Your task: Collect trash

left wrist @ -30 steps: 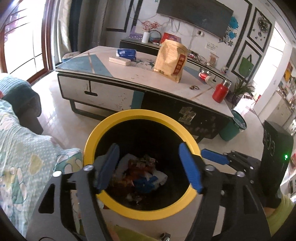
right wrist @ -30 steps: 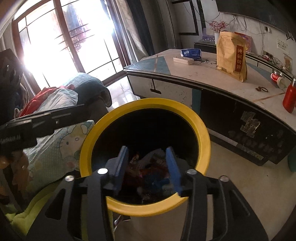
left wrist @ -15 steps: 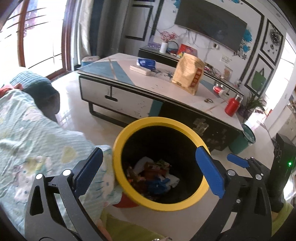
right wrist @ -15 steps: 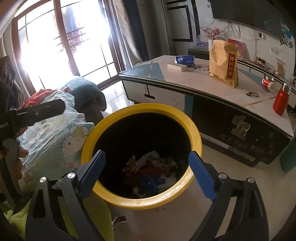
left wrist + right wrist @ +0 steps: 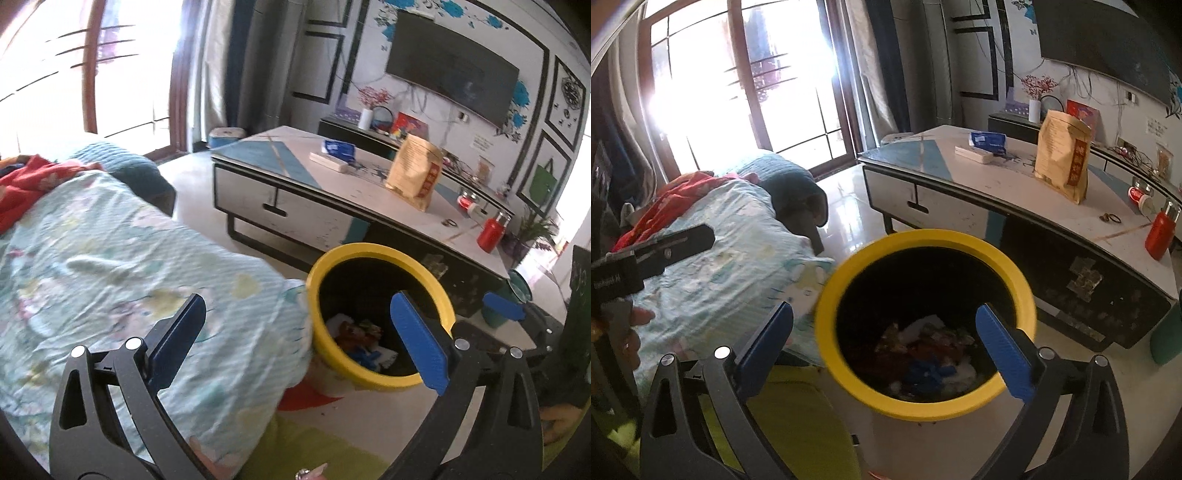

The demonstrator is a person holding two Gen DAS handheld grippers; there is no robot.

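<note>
Jaws of the right gripper [image 5: 884, 338] have just been opening and stand spread wide with nothing between them; the left gripper [image 5: 295, 341] is equally wide and empty. Just beyond, a yellow-rimmed black bin [image 5: 827, 295] stands on the floor beside a pale floral blanket [image 5: 110, 258], with crumpled red, blue and white trash [image 5: 931, 362] at its bottom. Farther off, a tan bag [image 5: 1063, 155] stands upright on the tabletop [image 5: 1008, 184].

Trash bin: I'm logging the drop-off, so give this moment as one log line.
left gripper open, empty | right gripper open, empty | trash bin holds wrappers
</note>
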